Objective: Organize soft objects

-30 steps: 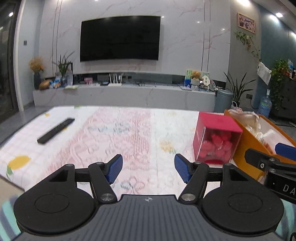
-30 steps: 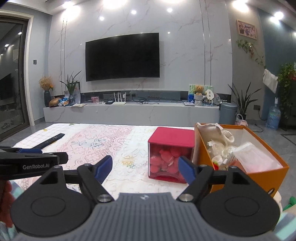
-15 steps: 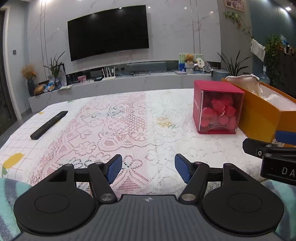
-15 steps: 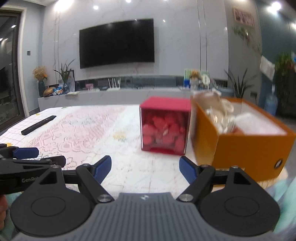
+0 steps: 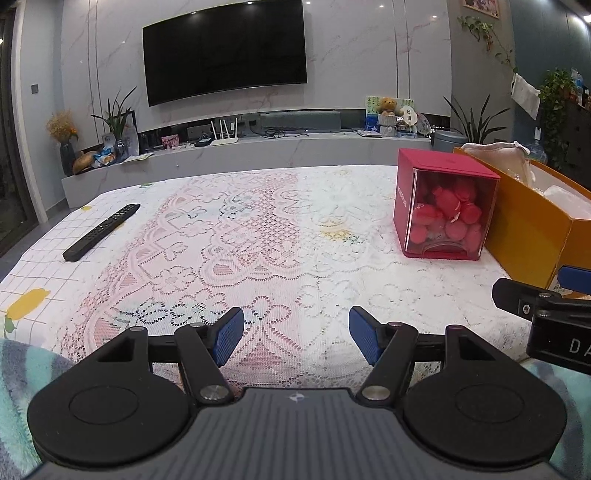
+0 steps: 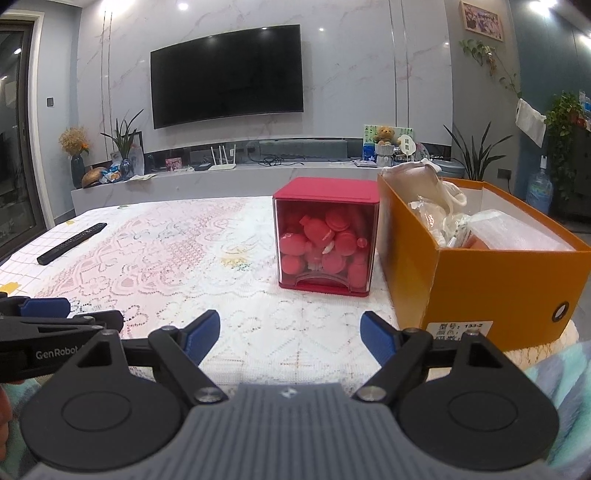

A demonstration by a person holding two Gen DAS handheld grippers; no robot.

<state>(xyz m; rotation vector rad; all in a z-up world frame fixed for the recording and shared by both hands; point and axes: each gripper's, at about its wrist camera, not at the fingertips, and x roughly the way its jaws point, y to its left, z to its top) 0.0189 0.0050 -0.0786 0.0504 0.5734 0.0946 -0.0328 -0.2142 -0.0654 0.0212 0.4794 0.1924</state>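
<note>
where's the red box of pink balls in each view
Left wrist: red box at right of centre, against the orange box.
Right wrist: red box at centre, orange box to its right.
Shared landmark: black remote at left on the lace cloth.

Dim, cool indoor light, both views sharp
Recessed ceiling spotlights (image 6: pixel 183 6) glare on the marble wall (image 6: pixel 369 74); fisheye bends edges
</note>
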